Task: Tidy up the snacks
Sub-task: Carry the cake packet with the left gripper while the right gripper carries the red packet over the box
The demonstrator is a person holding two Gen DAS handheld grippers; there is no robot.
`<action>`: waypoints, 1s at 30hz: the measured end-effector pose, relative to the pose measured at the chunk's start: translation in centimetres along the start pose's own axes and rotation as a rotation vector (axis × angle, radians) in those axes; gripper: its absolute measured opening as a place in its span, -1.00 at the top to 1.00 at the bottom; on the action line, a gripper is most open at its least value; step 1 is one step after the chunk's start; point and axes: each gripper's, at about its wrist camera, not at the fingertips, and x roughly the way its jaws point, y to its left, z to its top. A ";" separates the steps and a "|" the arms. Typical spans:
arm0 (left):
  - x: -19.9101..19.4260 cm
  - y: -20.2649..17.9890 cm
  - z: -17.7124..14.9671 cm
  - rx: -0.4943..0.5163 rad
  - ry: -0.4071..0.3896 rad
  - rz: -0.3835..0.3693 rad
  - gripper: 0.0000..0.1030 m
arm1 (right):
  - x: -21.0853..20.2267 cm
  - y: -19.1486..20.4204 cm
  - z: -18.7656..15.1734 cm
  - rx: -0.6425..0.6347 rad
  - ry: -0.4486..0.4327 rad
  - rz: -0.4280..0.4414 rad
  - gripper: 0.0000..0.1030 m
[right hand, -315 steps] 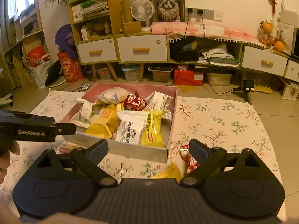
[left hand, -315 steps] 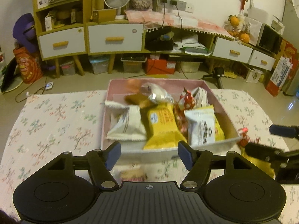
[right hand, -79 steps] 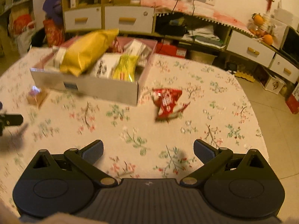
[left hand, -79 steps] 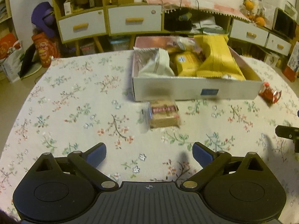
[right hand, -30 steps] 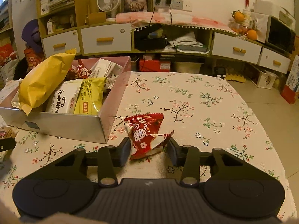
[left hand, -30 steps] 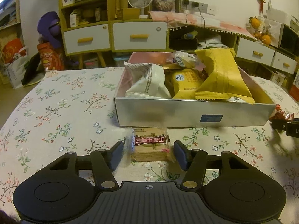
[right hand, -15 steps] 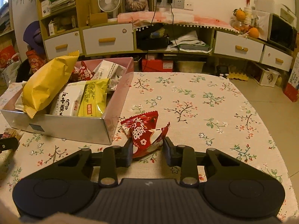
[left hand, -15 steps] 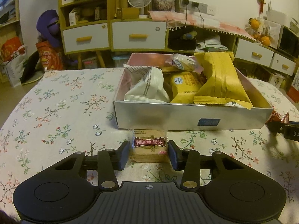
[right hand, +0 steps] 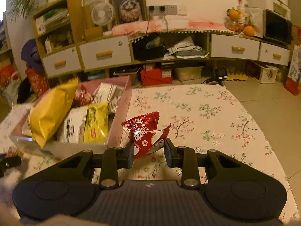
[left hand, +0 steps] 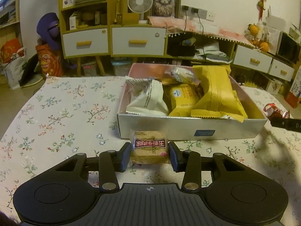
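Between the left gripper's (left hand: 150, 154) closed jaws sits a brown biscuit packet (left hand: 150, 146), while the right gripper (right hand: 148, 154) clamps a red snack wrapper (right hand: 145, 134).

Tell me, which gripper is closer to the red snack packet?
Right. The right gripper has its jaws shut on the red snack packet; the left gripper is across the box, gripping a brown biscuit pack.

The box (left hand: 188, 130) stands right in front of the left gripper (left hand: 149, 155), and its near wall blocks the way straight ahead. The flowered cloth (left hand: 62, 113) to the left of the box is bare. The tall yellow bag (left hand: 216, 94) sticks up over the box's rim, and the far end of the box may have a little room.
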 end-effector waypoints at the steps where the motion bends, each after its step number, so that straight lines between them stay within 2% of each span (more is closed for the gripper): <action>1: -0.3 0.0 0.1 0.000 -0.006 -0.002 0.24 | -0.1 -0.1 0.2 0.010 -0.007 -0.001 0.44; 11: -2.1 0.2 1.8 -0.038 -0.067 -0.006 0.24 | -0.6 0.3 1.4 0.083 -0.047 0.041 0.44; 15: -1.4 0.2 2.8 -0.056 -0.070 -0.003 0.24 | -0.5 1.5 1.8 0.094 -0.049 0.086 0.44; 21: -0.1 -0.5 4.2 -0.032 -0.079 -0.010 0.24 | 0.0 3.0 2.1 0.111 -0.038 0.141 0.44; 30: 2.1 -1.5 5.6 0.018 -0.057 -0.015 0.23 | 1.2 4.2 2.2 0.140 -0.019 0.151 0.44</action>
